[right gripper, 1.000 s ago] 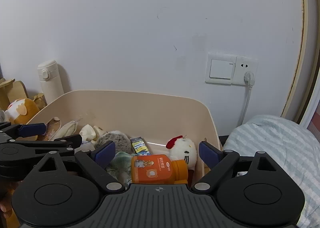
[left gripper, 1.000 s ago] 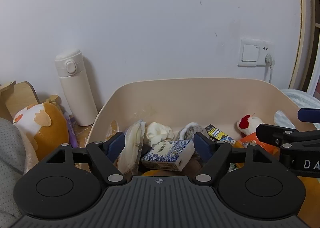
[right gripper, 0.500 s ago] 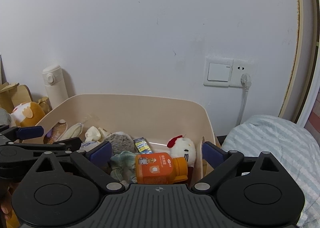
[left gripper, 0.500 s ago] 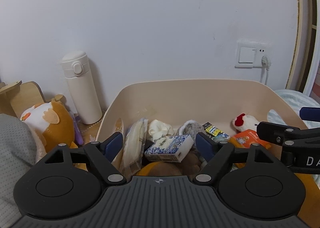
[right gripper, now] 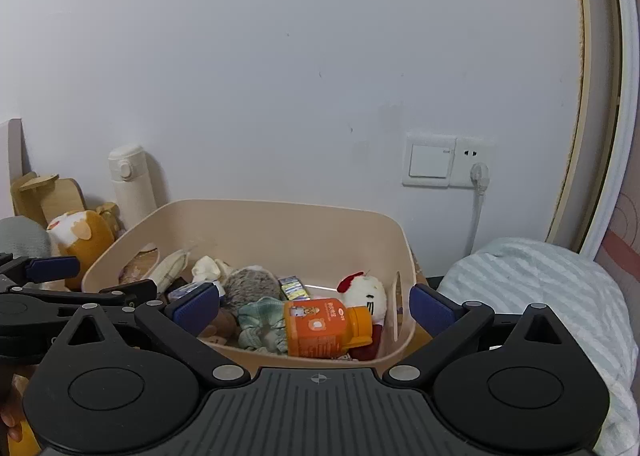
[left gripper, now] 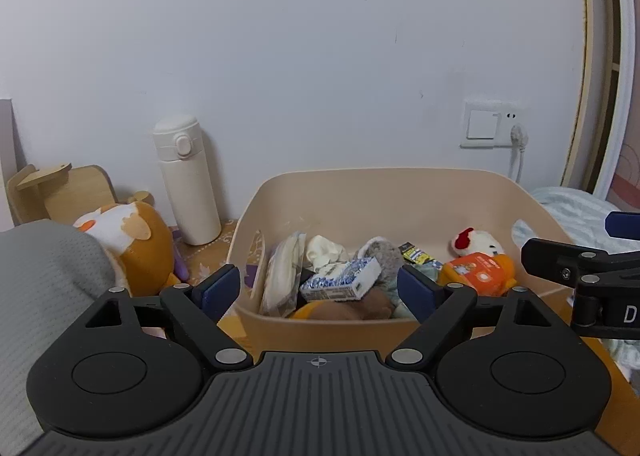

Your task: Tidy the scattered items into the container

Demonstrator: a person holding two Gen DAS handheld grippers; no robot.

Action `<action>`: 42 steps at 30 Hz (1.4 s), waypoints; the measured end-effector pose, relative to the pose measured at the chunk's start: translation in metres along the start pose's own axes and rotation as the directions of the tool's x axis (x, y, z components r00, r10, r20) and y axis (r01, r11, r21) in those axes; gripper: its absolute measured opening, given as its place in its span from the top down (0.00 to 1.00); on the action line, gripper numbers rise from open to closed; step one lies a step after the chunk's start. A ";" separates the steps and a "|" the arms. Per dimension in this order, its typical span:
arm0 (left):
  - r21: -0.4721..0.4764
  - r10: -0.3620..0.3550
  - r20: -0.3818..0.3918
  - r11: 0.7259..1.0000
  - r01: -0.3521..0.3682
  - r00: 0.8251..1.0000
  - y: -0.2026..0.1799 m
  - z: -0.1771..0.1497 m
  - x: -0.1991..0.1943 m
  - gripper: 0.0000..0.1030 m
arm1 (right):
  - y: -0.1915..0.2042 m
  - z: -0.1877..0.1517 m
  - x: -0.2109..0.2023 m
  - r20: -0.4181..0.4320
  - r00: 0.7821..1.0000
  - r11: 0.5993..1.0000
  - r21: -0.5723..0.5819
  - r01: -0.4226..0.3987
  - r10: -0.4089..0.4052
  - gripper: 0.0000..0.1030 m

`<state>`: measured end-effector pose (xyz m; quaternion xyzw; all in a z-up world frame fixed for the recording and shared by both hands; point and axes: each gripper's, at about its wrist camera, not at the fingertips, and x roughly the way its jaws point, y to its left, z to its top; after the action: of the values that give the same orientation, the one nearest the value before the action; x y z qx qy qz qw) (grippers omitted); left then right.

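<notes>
A beige plastic bin (left gripper: 384, 192) (right gripper: 280, 224) stands against the wall, holding a blue-and-white carton (left gripper: 340, 282), an orange bottle (right gripper: 326, 330) (left gripper: 478, 272), a white plush with a red bow (right gripper: 366, 292), a grey fuzzy toy (right gripper: 250, 286) and a green scrunchie (right gripper: 260, 322). My left gripper (left gripper: 319, 290) hovers in front of the bin, its jaws opening, with nothing held between them. My right gripper (right gripper: 314, 306) hangs before the bin's near right corner, jaws also opening and empty. Its fingers (left gripper: 576, 260) show at the right edge of the left wrist view.
A white thermos (left gripper: 188, 180) stands left of the bin by the wall. An orange-and-white plush (left gripper: 132, 244), a wooden stand (left gripper: 60, 192) and a grey cloth (left gripper: 40, 284) lie further left. A striped blue blanket (right gripper: 540, 296) is on the right, below a wall socket (right gripper: 448, 164).
Both grippers have drawn back and up from the bin, which now looks smaller and farther away. Both pairs of jaws stand wider. The carton and the bottle lie inside the bin.
</notes>
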<state>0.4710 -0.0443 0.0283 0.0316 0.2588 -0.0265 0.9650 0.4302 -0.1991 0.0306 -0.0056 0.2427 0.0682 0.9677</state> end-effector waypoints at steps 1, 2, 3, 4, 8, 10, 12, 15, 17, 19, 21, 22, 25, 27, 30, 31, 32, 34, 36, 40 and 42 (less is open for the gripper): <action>0.003 -0.002 0.003 1.000 0.002 1.000 0.000 -0.002 -0.005 0.14 | 0.001 -0.001 -0.004 0.003 1.000 1.000 -0.002 -0.001 0.001 0.01; 0.007 -0.004 0.007 1.000 0.004 1.000 0.000 -0.003 -0.010 0.14 | 0.002 -0.002 -0.009 0.007 1.000 1.000 -0.005 -0.002 0.002 0.01; 0.009 -0.004 0.011 1.000 0.004 1.000 0.001 -0.004 -0.014 0.13 | 0.003 -0.002 -0.014 0.011 1.000 1.000 -0.008 -0.005 0.005 0.01; 0.009 -0.002 0.015 1.000 0.002 1.000 0.002 -0.006 -0.019 0.13 | 0.003 -0.003 -0.019 0.015 1.000 1.000 -0.011 -0.006 0.006 0.01; -0.004 -0.007 0.027 1.000 0.007 1.000 0.004 -0.010 -0.037 0.13 | 0.008 -0.006 -0.035 0.028 1.000 1.000 -0.021 -0.002 0.003 0.00; 0.002 -0.009 0.030 1.000 0.009 0.999 0.005 -0.012 -0.046 0.13 | 0.009 -0.008 -0.042 0.030 1.000 1.000 -0.026 0.001 0.000 0.00; 0.004 -0.012 0.032 1.000 0.012 0.999 0.006 -0.015 -0.055 0.13 | 0.010 -0.010 -0.050 0.031 1.000 1.000 -0.025 0.001 0.000 0.00; -0.003 -0.020 0.033 1.000 0.020 0.999 0.006 -0.018 -0.069 0.13 | 0.012 -0.014 -0.063 0.033 0.999 1.000 -0.020 -0.006 0.007 0.00; -0.007 -0.022 0.039 1.000 0.022 0.999 0.005 -0.021 -0.080 0.13 | 0.014 -0.018 -0.070 0.036 0.999 1.000 -0.023 -0.008 0.009 0.00; -0.012 -0.013 0.059 1.000 0.014 0.998 0.005 -0.024 -0.091 0.13 | 0.017 -0.022 -0.080 0.042 0.999 1.000 -0.028 -0.009 0.011 0.00; -0.016 -0.001 0.076 1.000 0.002 0.997 0.004 -0.027 -0.100 0.13 | 0.020 -0.026 -0.090 0.050 0.999 0.999 -0.036 -0.005 0.007 0.00; -0.021 0.002 0.082 1.000 0.000 0.997 0.005 -0.028 -0.105 0.13 | 0.022 -0.028 -0.095 0.056 0.998 0.999 -0.039 -0.002 0.004 0.00; -0.039 -0.003 0.091 0.999 0.007 0.996 0.007 -0.033 -0.119 0.13 | 0.025 -0.033 -0.112 0.071 0.997 0.999 -0.046 -0.002 0.005 0.00; -0.042 -0.003 0.100 0.999 0.008 0.995 0.008 -0.037 -0.129 0.13 | 0.026 -0.037 -0.124 0.081 0.997 0.999 -0.046 -0.007 0.011 0.00; -0.041 -0.004 0.113 0.999 0.009 0.994 0.008 -0.043 -0.144 0.13 | 0.030 -0.043 -0.141 0.100 0.995 0.999 -0.049 -0.002 0.007 0.00; -0.041 -0.004 0.116 0.999 0.009 0.993 0.008 -0.046 -0.150 0.13 | 0.031 -0.046 -0.148 0.106 0.994 0.999 -0.050 0.003 0.002 0.00; -0.041 -0.004 0.119 0.999 0.009 0.993 0.008 -0.049 -0.156 0.13 | 0.033 -0.048 -0.153 0.110 0.994 0.999 -0.051 0.006 0.000 0.00; -0.039 -0.006 0.121 0.999 0.010 0.993 0.007 -0.054 -0.166 0.13 | 0.035 -0.053 -0.165 0.118 0.993 0.999 -0.050 0.007 -0.001 0.00; -0.035 -0.008 0.119 0.999 0.013 0.993 0.006 -0.059 -0.177 0.13 | 0.036 -0.058 -0.175 0.122 0.993 0.999 -0.044 0.006 -0.001 0.00; -0.023 -0.017 0.118 1.000 0.020 0.993 0.001 -0.070 -0.198 0.13 | 0.039 -0.067 -0.194 0.114 0.993 1.000 0.000 -0.008 0.008 0.00; -0.014 -0.022 0.118 1.000 0.024 0.993 -0.002 -0.075 -0.209 0.13 | 0.040 -0.072 -0.202 0.111 0.994 1.000 0.014 -0.007 0.006 0.00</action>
<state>0.2531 -0.0330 0.0683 0.0194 0.2018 -0.0375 0.9785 0.2148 -0.1884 0.0631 0.0061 0.1888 0.0699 0.9795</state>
